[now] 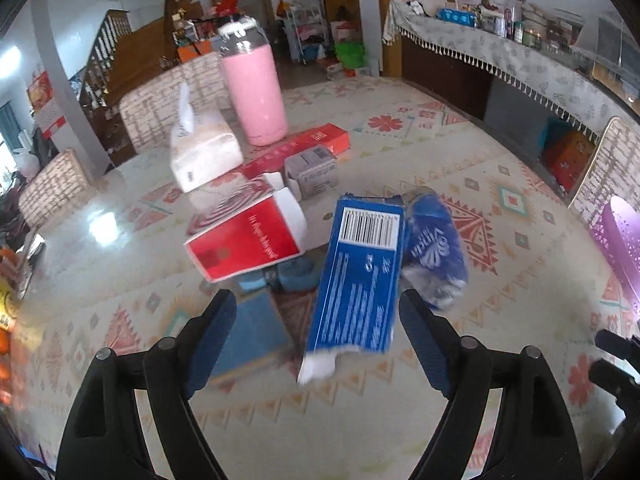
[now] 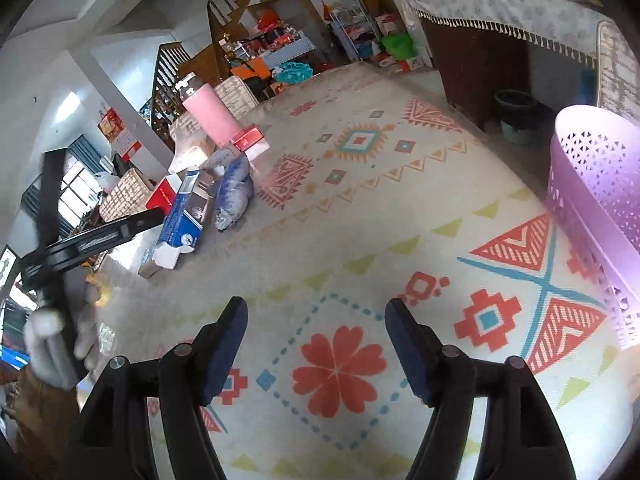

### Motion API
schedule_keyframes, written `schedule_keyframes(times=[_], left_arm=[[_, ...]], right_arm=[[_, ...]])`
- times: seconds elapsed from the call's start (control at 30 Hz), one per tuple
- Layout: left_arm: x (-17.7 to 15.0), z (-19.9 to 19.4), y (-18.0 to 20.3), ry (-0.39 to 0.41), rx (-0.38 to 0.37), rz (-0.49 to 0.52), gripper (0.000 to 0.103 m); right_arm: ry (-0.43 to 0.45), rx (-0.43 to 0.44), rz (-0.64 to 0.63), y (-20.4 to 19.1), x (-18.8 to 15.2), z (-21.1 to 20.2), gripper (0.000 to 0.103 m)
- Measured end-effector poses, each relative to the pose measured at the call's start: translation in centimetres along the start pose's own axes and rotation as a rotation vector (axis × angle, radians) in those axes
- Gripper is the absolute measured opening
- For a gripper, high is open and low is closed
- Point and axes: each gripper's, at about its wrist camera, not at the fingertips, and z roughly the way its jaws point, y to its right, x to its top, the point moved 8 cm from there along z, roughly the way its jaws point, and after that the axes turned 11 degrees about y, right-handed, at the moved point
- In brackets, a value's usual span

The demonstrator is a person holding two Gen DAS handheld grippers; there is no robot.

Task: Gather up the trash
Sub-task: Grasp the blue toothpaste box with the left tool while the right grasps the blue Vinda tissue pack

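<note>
A long blue box (image 1: 356, 276) with a barcode lies on the patterned tablecloth (image 1: 500, 208), its white flap toward me. My left gripper (image 1: 317, 298) is open just above it. The box sits nearer the right finger and neither pad touches it. A crumpled blue packet (image 1: 434, 248) lies against the box's right side, and a red box (image 1: 244, 240) lies to its left. My right gripper (image 2: 316, 304) is open over bare cloth with nothing between its fingers. In the right wrist view the blue box (image 2: 180, 216) and the packet (image 2: 234, 194) lie far left.
A pink flask (image 1: 254, 92), a white tissue pack (image 1: 202, 152), a long red box (image 1: 296, 148) and a small grey box (image 1: 312, 170) stand behind the trash. A purple perforated basket (image 2: 600, 200) stands at the table's right. A gloved hand (image 2: 52, 344) holds the left tool.
</note>
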Motion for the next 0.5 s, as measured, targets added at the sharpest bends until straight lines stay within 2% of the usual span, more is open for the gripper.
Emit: schedule_keyframes(times=[0.13, 0.23, 0.33, 0.37, 0.43, 0.47, 0.5], left_arm=[[0.4, 2.1, 0.4, -0.008, -0.011, 0.023, 0.083], [0.4, 3.3, 0.7, -0.017, 0.012, 0.034, 0.084], [0.1, 3.5, 1.0, -0.032, 0.011, 0.009, 0.084], [-0.3, 3.5, 1.1, -0.05, 0.008, -0.005, 0.073], [-0.8, 3.1, 1.4, -0.07, -0.023, -0.023, 0.038], [-1.0, 2.6, 1.3, -0.077, -0.025, -0.038, 0.03], [-1.2, 1.9, 1.1, -0.082, -0.026, -0.061, 0.03]], right_arm=[[0.007, 0.007, 0.009, 0.1, 0.0, 0.0, 0.077], [0.002, 0.01, -0.015, -0.3, -0.1, 0.1, 0.078], [-0.002, 0.005, -0.042, -0.7, -0.3, 0.0, 0.078], [-0.004, 0.006, -0.046, -0.7, -0.3, 0.0, 0.078], [-0.003, 0.006, -0.047, -0.7, -0.3, 0.0, 0.078], [-0.003, 0.008, -0.044, -0.7, -0.3, 0.0, 0.078], [-0.002, 0.01, -0.041, -0.6, -0.3, -0.1, 0.078]])
